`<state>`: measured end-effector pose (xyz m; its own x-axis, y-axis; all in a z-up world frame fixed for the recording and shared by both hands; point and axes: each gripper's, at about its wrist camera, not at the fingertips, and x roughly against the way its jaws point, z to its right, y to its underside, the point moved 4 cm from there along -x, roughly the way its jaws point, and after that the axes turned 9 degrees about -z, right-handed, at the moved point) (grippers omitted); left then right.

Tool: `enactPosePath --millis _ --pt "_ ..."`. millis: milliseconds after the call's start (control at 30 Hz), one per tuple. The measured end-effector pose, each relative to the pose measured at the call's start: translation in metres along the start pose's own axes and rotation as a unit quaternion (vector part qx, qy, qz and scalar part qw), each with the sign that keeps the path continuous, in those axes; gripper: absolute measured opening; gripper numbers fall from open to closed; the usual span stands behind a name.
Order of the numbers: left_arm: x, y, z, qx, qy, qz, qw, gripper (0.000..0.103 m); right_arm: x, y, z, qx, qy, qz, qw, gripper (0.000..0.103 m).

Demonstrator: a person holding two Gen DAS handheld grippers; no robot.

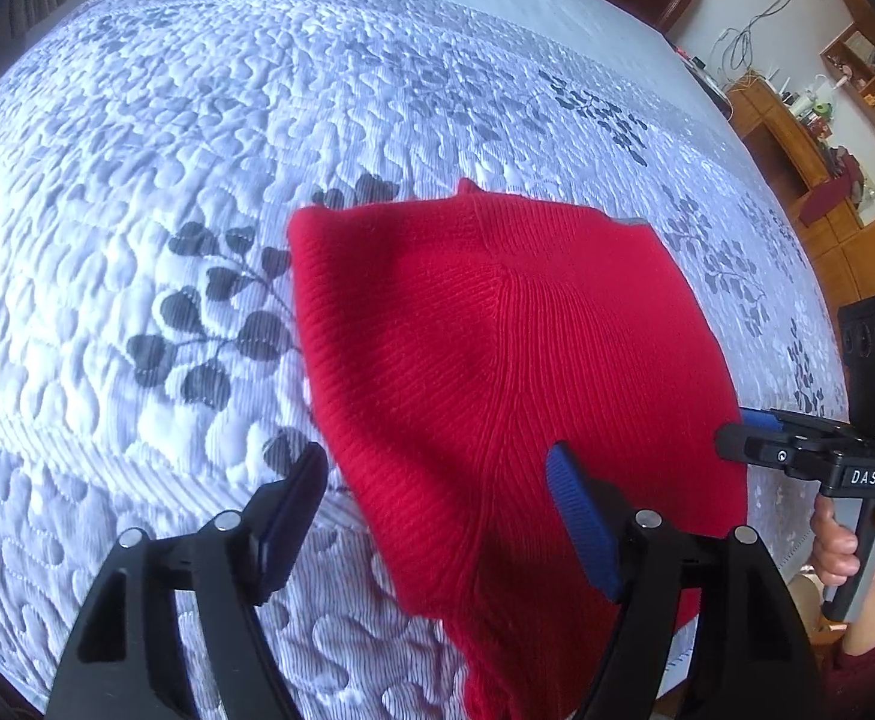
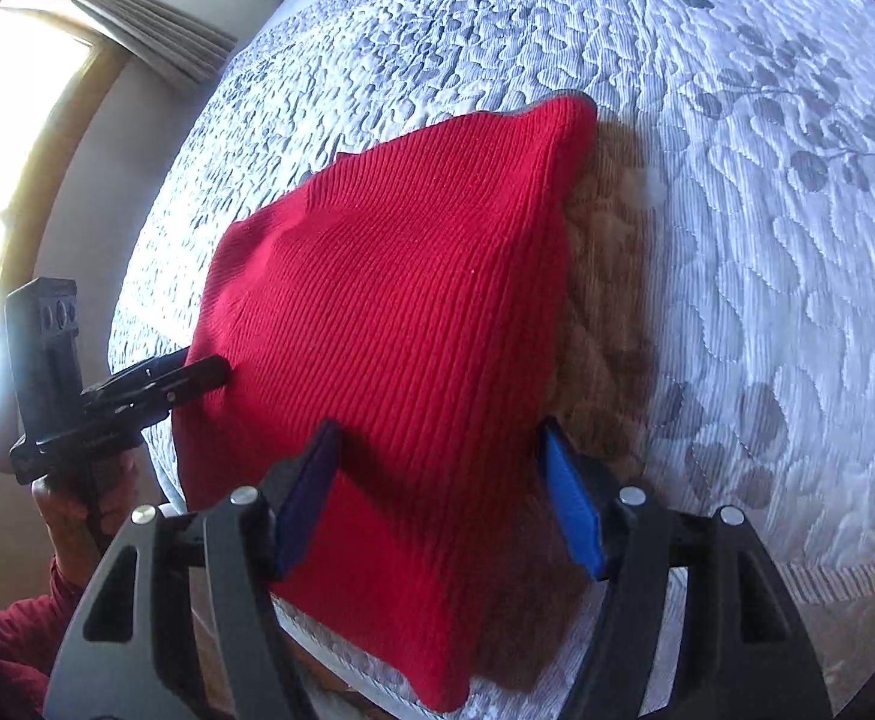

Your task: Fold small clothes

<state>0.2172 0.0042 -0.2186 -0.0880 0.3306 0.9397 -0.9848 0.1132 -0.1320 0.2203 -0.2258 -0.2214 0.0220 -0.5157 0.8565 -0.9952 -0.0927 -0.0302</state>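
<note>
A red ribbed knit garment (image 1: 497, 360) lies folded flat on the quilted bedspread (image 1: 197, 150), close to the bed's near edge. My left gripper (image 1: 437, 456) hovers open over the garment's left border: one finger is above the quilt, the blue-padded one above the red knit. My right gripper (image 1: 737, 429) shows from the side at the garment's right border. In the right wrist view the garment (image 2: 389, 276) fills the middle, and my right gripper (image 2: 437, 429) stands open above its near part. The left gripper (image 2: 209, 369) pokes in at the cloth's left edge. Neither gripper's pads press on the knit.
The grey leaf-patterned bedspread (image 2: 737, 240) stretches far beyond the garment. Wooden shelves (image 1: 827, 138) with clutter stand past the bed's right side. A bright window with a curtain (image 2: 35, 120) is on the other side. A hand (image 1: 839, 546) and a red sleeve hold the right gripper's handle.
</note>
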Motion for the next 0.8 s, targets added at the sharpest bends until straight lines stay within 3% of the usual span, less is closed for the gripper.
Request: enactPosePath --millis 300,633,700,800 --pt "-0.016 -0.010 -0.003 -0.002 0.022 -0.005 0.9998 0.081 -0.010 -0.010 0.004 0.002 -0.007 -0.003 1.000 0.069" --pt "-0.034 -0.030 -0.011 0.033 0.102 -0.039 0.9935 0.083 -0.030 -0.026 0.009 -0.015 -0.032 -0.019 0.999 0.071" --pt "-0.031 -0.029 -0.007 0.034 0.125 -0.041 0.9907 0.070 -0.032 -0.028 0.010 -0.020 -0.039 -0.018 0.999 0.070" --pt "-0.034 -0.027 -0.008 0.039 0.122 -0.039 0.9910 0.062 -0.033 -0.027 0.013 -0.028 -0.052 -0.016 0.998 0.066"
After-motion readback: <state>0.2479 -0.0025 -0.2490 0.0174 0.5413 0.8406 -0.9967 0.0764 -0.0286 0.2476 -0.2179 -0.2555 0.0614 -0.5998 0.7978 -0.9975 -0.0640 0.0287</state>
